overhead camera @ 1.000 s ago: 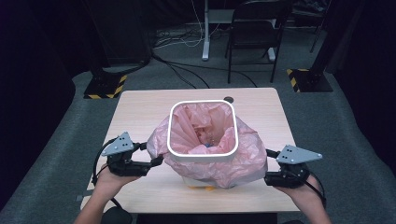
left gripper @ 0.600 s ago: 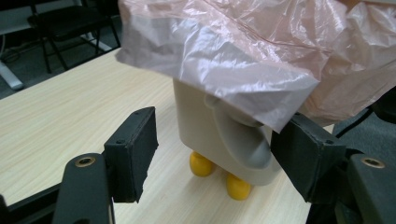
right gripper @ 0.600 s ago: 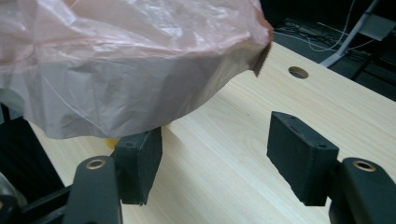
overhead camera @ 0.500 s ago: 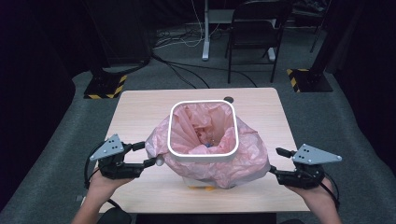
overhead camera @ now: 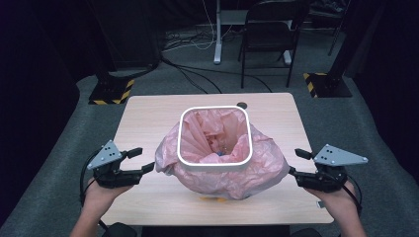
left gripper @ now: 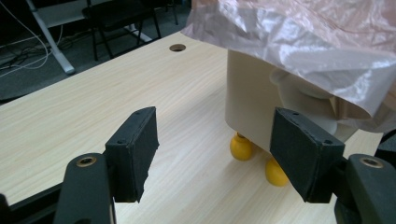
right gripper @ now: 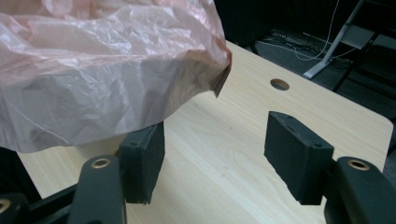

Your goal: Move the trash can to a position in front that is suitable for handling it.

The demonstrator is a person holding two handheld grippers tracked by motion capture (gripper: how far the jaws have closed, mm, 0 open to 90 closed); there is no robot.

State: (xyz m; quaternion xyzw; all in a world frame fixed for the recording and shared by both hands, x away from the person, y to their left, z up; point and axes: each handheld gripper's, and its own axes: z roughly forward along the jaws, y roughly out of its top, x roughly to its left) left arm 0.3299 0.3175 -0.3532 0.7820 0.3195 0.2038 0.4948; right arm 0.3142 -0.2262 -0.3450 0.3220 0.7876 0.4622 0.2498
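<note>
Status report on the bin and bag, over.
Left claw open, right claw open, both apart from the pink bag. Bag draped over the white bin rim. Table around it clear.

From my seat, the pink bag [overhead camera: 257,168] drapes over the bin's [left gripper: 250,100] walls, hiding most of them. Small bits at the bag's bottom, six o'clock inside the white rim [overhead camera: 215,162], are too tiny to identify.
</note>
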